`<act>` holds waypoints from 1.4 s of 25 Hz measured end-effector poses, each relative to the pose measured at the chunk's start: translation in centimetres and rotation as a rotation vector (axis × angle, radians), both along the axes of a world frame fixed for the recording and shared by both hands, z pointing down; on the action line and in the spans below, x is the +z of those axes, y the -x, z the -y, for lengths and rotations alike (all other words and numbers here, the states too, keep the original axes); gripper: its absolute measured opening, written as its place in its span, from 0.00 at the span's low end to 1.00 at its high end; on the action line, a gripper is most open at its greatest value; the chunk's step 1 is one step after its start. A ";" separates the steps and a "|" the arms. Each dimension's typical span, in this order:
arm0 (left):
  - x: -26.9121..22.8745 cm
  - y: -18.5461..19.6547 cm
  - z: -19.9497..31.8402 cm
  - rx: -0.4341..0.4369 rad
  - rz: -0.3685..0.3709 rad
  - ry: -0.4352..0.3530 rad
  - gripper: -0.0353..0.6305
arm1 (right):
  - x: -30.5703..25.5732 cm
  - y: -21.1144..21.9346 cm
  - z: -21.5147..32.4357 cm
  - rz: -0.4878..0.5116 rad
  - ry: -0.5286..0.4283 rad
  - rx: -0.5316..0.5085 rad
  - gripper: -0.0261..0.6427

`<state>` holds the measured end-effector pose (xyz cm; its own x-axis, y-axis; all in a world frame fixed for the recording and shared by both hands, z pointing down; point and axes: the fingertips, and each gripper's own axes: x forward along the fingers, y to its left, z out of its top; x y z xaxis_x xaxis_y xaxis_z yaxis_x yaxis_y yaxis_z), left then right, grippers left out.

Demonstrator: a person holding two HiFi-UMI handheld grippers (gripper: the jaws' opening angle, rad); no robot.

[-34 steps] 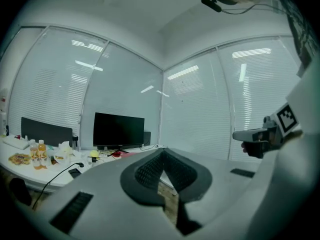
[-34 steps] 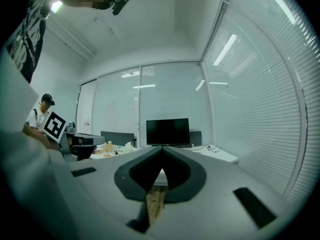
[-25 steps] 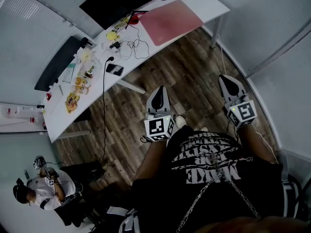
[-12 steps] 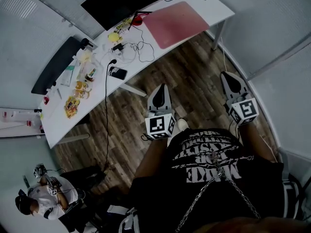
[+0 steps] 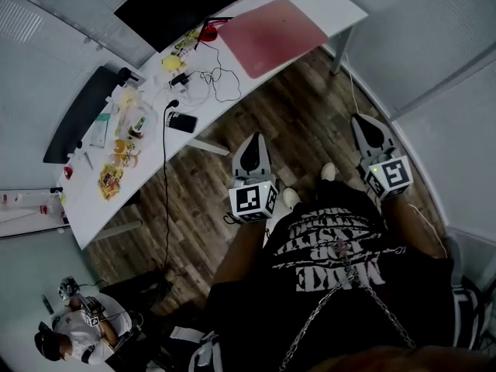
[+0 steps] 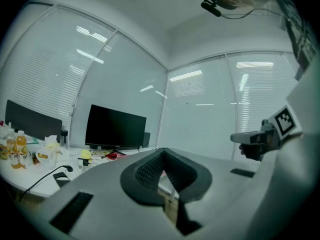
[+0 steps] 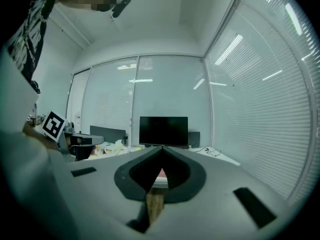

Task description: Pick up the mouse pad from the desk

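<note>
The pinkish-red mouse pad (image 5: 271, 25) lies flat on the right end of the white desk (image 5: 341, 8), in front of a black monitor (image 5: 186, 2). My left gripper (image 5: 253, 139) and right gripper (image 5: 359, 121) are held out level over the wooden floor, well short of the desk and pointing toward it. Both are shut with nothing between the jaws. In the left gripper view the shut jaws (image 6: 162, 150) face the monitor (image 6: 115, 129). In the right gripper view a pink sliver of the pad (image 7: 161, 174) shows behind the shut jaws (image 7: 161, 147).
Cables, a phone (image 5: 183, 122), snacks and bottles clutter the desk's left half, beside a second dark monitor (image 5: 81, 115). A desk leg (image 5: 339, 49) stands at the right end near the glass wall. A seated person (image 5: 77, 335) is at bottom left.
The person carrying the grippers has stepped, and a shoe now shows between the two grippers. Both grippers shifted slightly with the body and stay shut.
</note>
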<state>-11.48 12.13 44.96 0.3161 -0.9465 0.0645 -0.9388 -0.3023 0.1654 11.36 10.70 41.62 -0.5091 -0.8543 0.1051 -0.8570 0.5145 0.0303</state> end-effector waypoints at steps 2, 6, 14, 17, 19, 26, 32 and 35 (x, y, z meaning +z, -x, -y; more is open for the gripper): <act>0.2 -0.5 0.7 -0.002 -0.001 0.017 0.06 | 0.1 -0.4 0.8 -0.003 0.000 0.000 0.03; -0.4 -1.7 1.6 0.016 0.011 0.009 0.06 | -0.2 -0.8 2.1 -0.001 0.008 -0.005 0.03; 0.1 -2.2 4.2 -0.002 0.020 0.031 0.06 | 0.5 -1.3 4.3 -0.001 0.024 -0.029 0.03; -0.7 -2.8 5.2 -0.002 0.018 0.023 0.06 | -0.2 -2.0 5.6 -0.002 0.021 -0.028 0.03; -1.0 -3.1 6.1 -0.010 0.011 0.026 0.06 | -0.5 -2.4 6.6 0.002 0.016 -0.035 0.03; -1.1 -5.1 10.2 -0.077 -0.009 0.023 0.06 | -1.1 -4.7 11.3 0.002 -0.002 -0.090 0.03; -2.9 -7.4 12.3 -0.126 0.013 -0.011 0.06 | -2.4 -5.5 14.1 0.024 -0.018 -0.175 0.03; -2.6 -8.4 12.8 -0.146 0.011 0.003 0.06 | -1.8 -6.2 15.2 0.024 -0.005 -0.202 0.03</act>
<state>-3.03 -0.64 42.40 0.1746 -0.9821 0.0705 -0.9744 -0.1621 0.1555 17.57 -4.46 39.81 -0.6722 -0.7352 0.0867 -0.7371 0.6756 0.0139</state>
